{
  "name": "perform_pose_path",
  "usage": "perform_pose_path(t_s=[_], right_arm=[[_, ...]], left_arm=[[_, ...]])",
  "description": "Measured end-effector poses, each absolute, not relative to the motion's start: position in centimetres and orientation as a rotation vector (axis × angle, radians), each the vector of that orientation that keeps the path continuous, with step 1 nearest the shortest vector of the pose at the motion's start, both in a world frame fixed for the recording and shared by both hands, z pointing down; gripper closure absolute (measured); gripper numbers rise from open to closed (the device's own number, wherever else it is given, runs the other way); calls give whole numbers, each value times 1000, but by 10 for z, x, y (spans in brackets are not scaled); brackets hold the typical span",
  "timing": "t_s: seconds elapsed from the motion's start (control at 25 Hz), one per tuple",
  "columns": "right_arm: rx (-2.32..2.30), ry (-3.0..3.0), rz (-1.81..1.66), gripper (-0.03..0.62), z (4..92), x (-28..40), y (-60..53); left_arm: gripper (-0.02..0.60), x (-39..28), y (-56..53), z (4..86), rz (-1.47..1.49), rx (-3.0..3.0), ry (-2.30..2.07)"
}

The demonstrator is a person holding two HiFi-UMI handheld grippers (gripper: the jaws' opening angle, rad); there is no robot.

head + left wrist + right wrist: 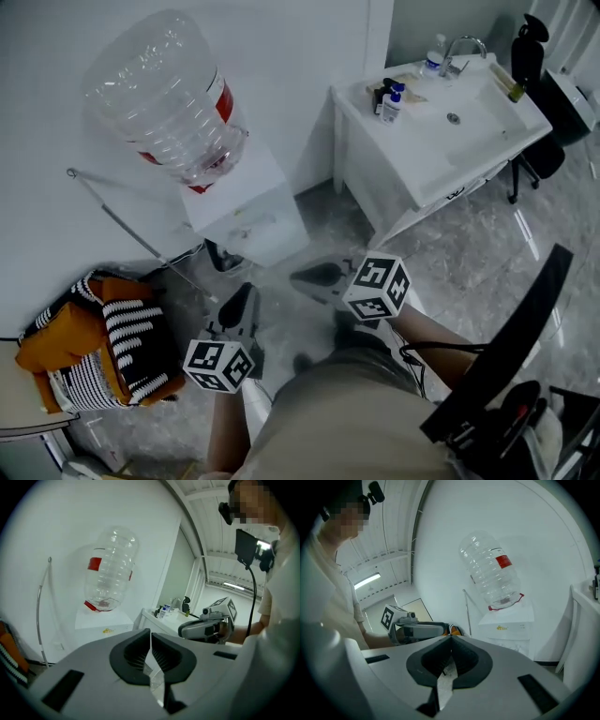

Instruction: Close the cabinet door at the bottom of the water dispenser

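Left gripper [150, 632]: pads meet at the tips, nothing between them. Right gripper [450, 638]: same, closed and empty. Only the head view shows both held apart, low in front of the water dispenser [246, 211]. The cabinet door [274, 246] at its foot looks flush but is blurred, can't confirm. Gripper views catch just the dispenser top and bottle [490, 571].

white water dispenser [248, 220], upright
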State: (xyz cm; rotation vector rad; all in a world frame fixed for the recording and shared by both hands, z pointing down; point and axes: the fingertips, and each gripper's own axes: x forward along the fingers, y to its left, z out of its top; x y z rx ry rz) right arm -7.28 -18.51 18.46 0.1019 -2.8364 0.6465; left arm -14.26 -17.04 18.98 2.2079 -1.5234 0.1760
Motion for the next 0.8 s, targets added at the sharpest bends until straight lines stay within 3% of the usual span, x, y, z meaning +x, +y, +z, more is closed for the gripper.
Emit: perform_pose_path(t_s=[0.08,0.48,0.8], right_arm=[[93,-2846,618,582,176,-88,-166],[87,-2913,579,582,147,-160,-50],[189,-2912,570,582,150,-176,7]], left_arm=[[586,-145,-148,184,163,2235,-1504],[588,-194,-25,170,114,2283,-1456],[588,-211,32,183,82,2302,-1370]])
